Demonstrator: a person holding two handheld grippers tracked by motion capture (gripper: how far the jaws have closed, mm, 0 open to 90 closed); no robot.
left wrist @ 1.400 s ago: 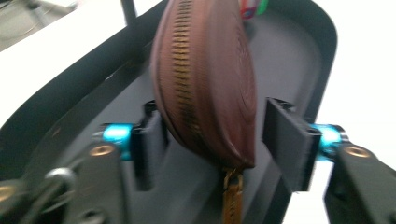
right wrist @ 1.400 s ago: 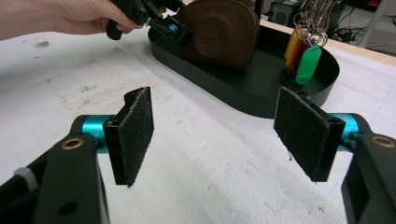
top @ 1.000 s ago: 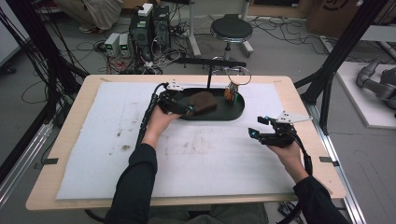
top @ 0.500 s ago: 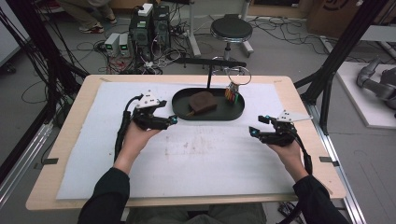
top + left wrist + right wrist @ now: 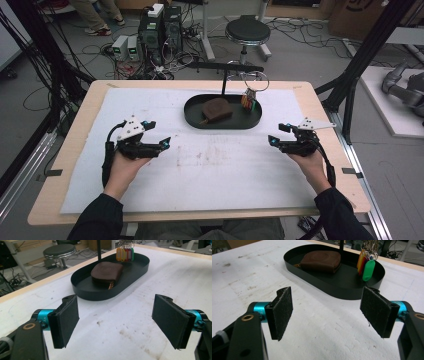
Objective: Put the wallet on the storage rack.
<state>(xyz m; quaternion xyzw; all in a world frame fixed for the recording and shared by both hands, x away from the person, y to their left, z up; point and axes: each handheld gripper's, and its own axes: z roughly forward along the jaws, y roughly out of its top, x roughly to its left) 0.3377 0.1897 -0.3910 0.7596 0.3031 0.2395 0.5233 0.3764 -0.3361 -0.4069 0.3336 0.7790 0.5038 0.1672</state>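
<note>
Behind the tray [image 5: 195, 116], the stand post [image 5: 223, 82] that carries the key tags [image 5: 247, 100] is cut off at the top of both gripper views, so I can't make out from those views how the ring hangs. From the left gripper view the tags [image 5: 124, 253] run off the top edge too. The pouch's [image 5: 216, 109] zip pull is small; I read a brass-looking tab at its near corner in the left gripper view, no more than that.

Pouch [image 5: 106, 272] is brown, leather-like, rounded, lying flat inside the tray's left half. Tray [image 5: 82, 293] is black, oval, low-walled, matte. Tags are coloured plastic, hanging upright over the tray's right end; a green one [image 5: 368, 270] sits nearest the right hand-held gripper's camera. Worktop [image 5: 80, 130] has a wood rim with a white, scuffed, stained sheet over it.

Left hand-held gripper [image 5: 150, 145] is wide open, holding nothing, black felt-like pads [image 5: 65, 321] well apart. Right hand-held gripper [image 5: 280, 142] is likewise spread wide and empty, pads [image 5: 282, 312] coarse and flat.

Both sit low over bare sheet, left and right of centre, well apart from each other and from the tray. Open sheet lies between them and ahead up to the tray wall; the right one is nearer its worktop edge.
</note>
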